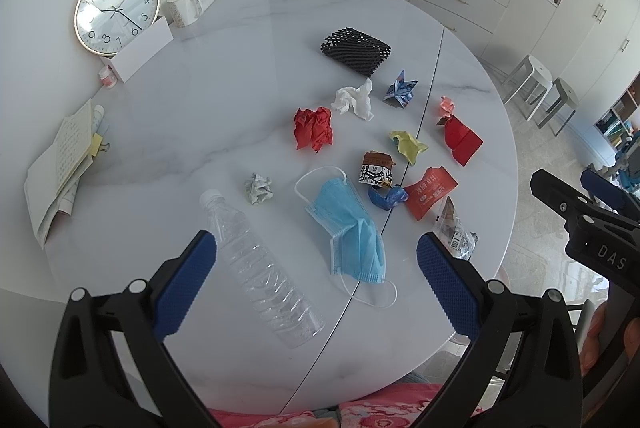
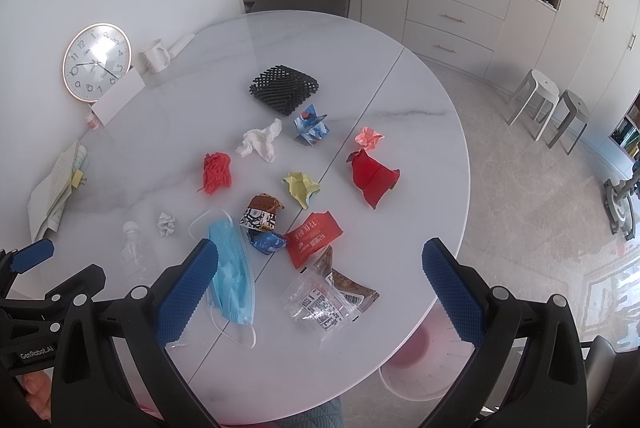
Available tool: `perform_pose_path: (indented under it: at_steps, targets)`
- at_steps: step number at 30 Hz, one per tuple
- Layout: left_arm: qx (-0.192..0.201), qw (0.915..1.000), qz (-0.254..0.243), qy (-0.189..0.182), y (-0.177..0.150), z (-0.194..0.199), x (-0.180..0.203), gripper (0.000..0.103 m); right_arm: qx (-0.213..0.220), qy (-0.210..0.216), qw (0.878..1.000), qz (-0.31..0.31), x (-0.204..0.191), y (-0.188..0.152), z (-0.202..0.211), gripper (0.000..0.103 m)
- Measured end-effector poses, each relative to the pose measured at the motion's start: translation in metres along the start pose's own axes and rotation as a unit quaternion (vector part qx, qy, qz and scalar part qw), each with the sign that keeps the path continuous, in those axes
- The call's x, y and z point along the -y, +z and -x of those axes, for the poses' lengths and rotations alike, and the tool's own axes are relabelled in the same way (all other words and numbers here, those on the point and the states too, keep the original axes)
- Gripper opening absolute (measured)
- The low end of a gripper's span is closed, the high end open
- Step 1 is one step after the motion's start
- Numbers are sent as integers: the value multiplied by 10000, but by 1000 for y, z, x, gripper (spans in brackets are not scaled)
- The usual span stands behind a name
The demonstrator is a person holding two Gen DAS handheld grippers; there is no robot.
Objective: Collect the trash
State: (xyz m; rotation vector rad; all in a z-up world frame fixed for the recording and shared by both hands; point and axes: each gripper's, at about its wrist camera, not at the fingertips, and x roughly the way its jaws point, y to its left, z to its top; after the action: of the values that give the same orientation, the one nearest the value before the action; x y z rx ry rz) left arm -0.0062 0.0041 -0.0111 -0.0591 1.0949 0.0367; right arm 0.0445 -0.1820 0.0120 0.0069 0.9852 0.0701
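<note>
Trash lies scattered on a round white marble table (image 1: 240, 116) (image 2: 420, 116). An empty clear bottle (image 1: 260, 268) and a blue face mask (image 1: 352, 228) (image 2: 234, 280) lie nearest, between the fingers of my left gripper (image 1: 316, 280), which hovers open above them. My right gripper (image 2: 320, 284) is open too, above a clear snack wrapper (image 2: 328, 300) (image 1: 460, 232) and a red packet (image 2: 314, 238) (image 1: 430, 190). Farther off lie crumpled red paper (image 1: 314, 128) (image 2: 216, 172), a white tissue (image 1: 356, 100) (image 2: 260, 144), yellow paper (image 1: 408, 144) (image 2: 302, 186) and black foam netting (image 1: 356, 48) (image 2: 286, 88).
A wall clock (image 1: 116, 8) (image 2: 96, 60), a mug (image 1: 184, 6), a white box (image 1: 142, 48) and papers (image 1: 60, 164) sit at the table's left. A pink bin (image 2: 416, 360) stands on the floor below the right edge. A chair (image 2: 304, 0) and stools (image 2: 548, 104) stand beyond.
</note>
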Motion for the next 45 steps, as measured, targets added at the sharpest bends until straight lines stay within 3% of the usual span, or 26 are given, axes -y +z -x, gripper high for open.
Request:
perform_pose_path:
  at_steps: [16, 24, 31, 38, 43, 45]
  targets:
    - [50, 9994, 343, 41, 3, -4, -18, 97, -30, 88, 10000, -22, 8, -2, -8, 101]
    - [204, 9971, 727, -13, -9, -16, -45, 97, -153, 427, 9990, -8, 21, -13, -29, 101]
    - [219, 9934, 1103, 228, -29, -42, -61, 97, -255, 679, 9970, 269, 29, -20, -46, 101]
    - [-123, 9844, 1681, 495, -50, -85, -62, 96, -285, 871, 9931, 733, 31, -18, -61, 101]
    - [-290, 9798, 1730, 957, -58, -114, -57, 96, -374, 959, 9903, 938, 34, -17, -71, 101]
    - [-370, 9770, 1857, 986, -59, -124, -60, 96, -426, 1019, 9888, 1004, 34, -17, -75, 101]
